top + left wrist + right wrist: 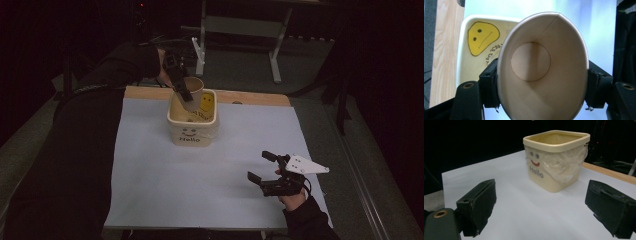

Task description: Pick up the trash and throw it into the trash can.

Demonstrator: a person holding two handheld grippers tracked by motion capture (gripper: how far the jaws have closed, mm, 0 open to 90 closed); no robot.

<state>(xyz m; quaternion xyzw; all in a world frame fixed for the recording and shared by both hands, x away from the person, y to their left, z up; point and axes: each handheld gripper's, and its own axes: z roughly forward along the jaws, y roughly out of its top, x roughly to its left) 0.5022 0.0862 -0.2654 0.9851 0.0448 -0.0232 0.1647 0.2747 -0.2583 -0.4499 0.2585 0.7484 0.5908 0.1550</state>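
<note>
Pale blue sheet (200, 190) over wooden table (260, 98), dark room beyond, left gripper (183, 93) clamped on paper cup (194, 90) — tilted above cream bin (192, 131) — right gripper (262, 167) spread wide, empty.

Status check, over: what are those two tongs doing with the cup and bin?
Left tongs shut on paper cup, tilted over Hello bin. Right tongs open, empty, near table edge. Nothing in the way.
</note>
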